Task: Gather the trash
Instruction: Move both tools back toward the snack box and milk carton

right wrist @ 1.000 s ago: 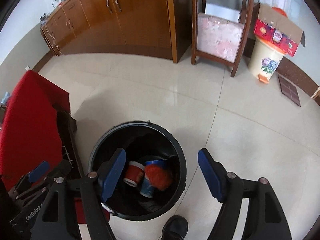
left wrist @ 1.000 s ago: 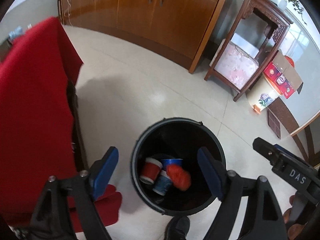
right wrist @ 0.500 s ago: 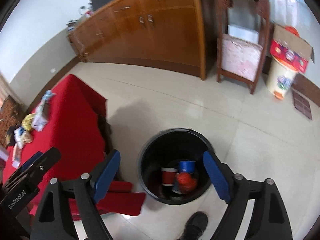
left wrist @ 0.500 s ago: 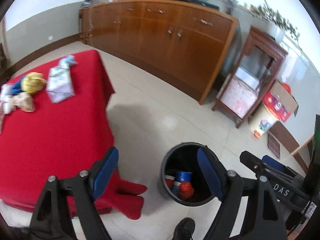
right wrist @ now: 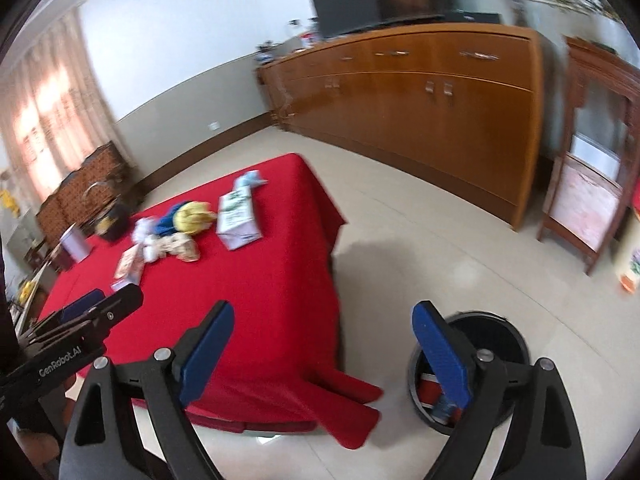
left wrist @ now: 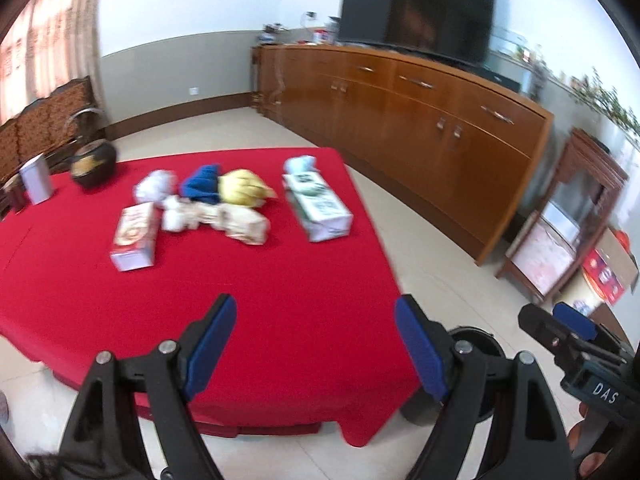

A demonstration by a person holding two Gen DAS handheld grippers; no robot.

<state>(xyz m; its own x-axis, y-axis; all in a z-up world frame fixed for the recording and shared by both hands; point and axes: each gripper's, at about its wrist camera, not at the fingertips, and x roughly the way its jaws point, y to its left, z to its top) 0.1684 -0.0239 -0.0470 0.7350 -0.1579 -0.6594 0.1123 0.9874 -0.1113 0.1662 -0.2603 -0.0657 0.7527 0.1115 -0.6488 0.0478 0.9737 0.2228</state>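
Note:
Trash lies on a red-clothed table: a green-and-white carton, a small orange-and-white box, crumpled beige paper, yellow wad, blue wad and white wads. The pile also shows in the right wrist view, with the carton. My left gripper is open and empty above the table's near edge. My right gripper is open and empty, over the table's corner. The black bin stands on the floor at right, holding cups.
A dark round pot and a white canister stand at the table's far left. A long wooden sideboard with a TV lines the back wall. A wooden stand and cardboard box are at right.
Both grippers have swung up and left from over the bin toward the table. The table's trash pile is now in front; the bin has dropped to the lower right.

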